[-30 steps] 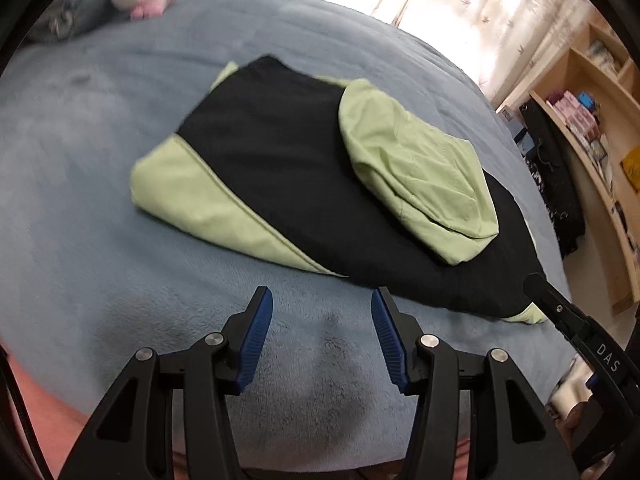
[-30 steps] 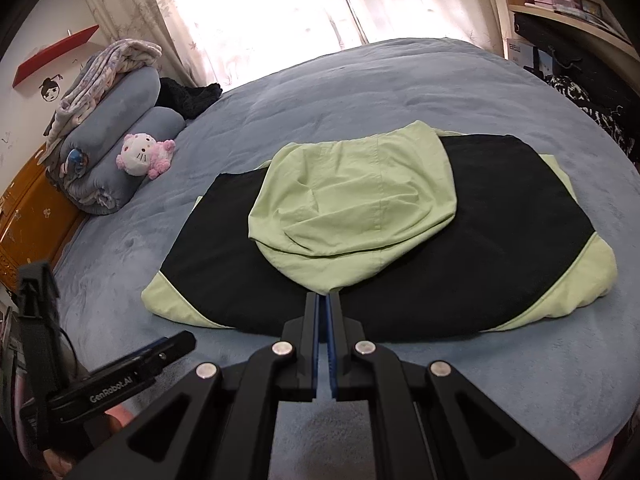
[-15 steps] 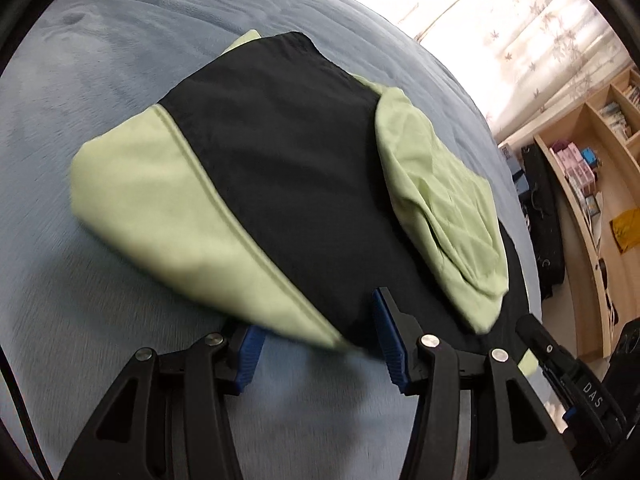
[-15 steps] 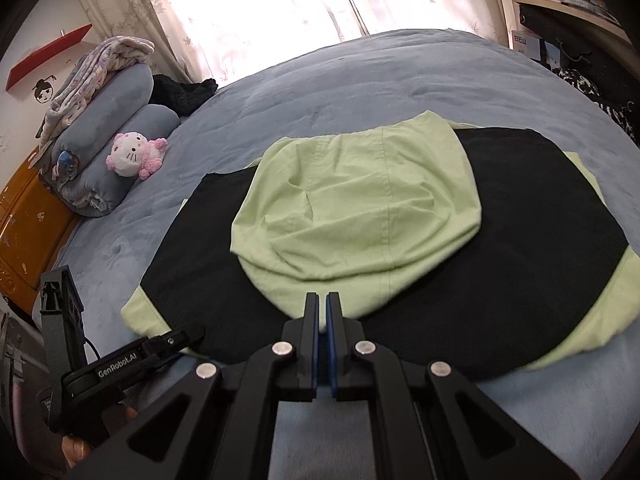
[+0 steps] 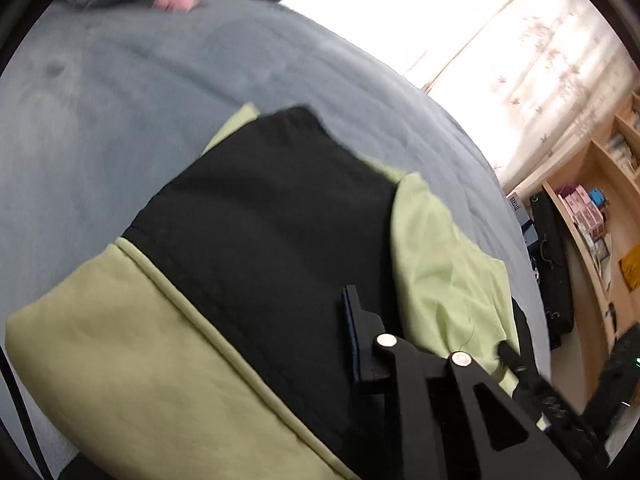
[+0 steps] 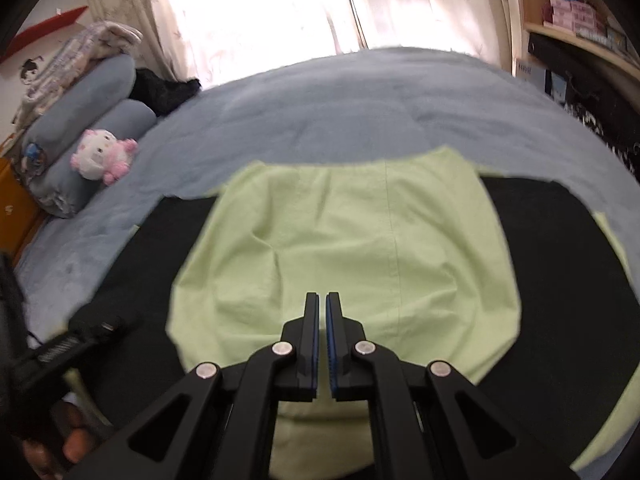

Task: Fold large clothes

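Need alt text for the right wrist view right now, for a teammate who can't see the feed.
The right gripper, jaws shut on nothing, hovers over the pale green hood of a folded black and green jacket on a blue-grey blanket. A pink and white plush toy sits against rolled grey bedding far left.

Black gripper (image 6: 322, 344) (blue pads, silver screws)

No legible lettering anywhere; print on the left tool (image 6: 76, 346) blurred.
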Action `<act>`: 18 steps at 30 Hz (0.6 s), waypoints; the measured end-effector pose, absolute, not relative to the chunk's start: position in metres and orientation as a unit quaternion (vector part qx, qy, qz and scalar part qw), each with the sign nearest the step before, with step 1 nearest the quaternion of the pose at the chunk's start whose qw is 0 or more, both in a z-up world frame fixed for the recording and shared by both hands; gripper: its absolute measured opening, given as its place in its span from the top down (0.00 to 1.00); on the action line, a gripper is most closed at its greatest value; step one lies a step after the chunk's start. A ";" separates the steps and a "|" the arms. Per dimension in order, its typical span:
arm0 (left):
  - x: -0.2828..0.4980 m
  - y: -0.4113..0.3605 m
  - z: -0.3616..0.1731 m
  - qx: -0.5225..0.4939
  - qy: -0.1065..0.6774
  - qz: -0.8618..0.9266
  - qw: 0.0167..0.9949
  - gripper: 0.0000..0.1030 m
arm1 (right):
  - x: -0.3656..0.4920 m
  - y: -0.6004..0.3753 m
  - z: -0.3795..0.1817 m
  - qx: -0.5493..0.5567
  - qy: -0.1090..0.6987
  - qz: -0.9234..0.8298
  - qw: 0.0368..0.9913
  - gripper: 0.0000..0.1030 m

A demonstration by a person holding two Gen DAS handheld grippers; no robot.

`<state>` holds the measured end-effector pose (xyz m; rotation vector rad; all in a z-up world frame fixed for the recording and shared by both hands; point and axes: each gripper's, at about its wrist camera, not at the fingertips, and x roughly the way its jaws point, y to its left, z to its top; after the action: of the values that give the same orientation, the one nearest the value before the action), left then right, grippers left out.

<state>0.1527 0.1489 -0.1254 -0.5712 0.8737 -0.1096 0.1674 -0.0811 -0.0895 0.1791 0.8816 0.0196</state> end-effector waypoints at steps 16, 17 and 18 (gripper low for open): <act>0.114 0.043 -0.013 -0.053 0.260 -0.121 0.957 0.93 | 0.158 -0.103 -0.128 0.161 0.464 0.034 0.870 0.97; 0.114 0.035 -0.009 -0.048 0.258 -0.128 0.956 0.93 | 0.157 -0.107 -0.129 0.174 0.465 0.040 0.867 0.97; 0.116 0.027 -0.006 -0.043 0.257 -0.133 0.956 0.93 | 0.156 -0.110 -0.130 0.183 0.466 0.044 0.865 0.97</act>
<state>0.1158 0.0267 -0.0060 -0.0867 0.5219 -0.2706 0.1563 -0.1098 -0.1301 0.3825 0.9762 0.0926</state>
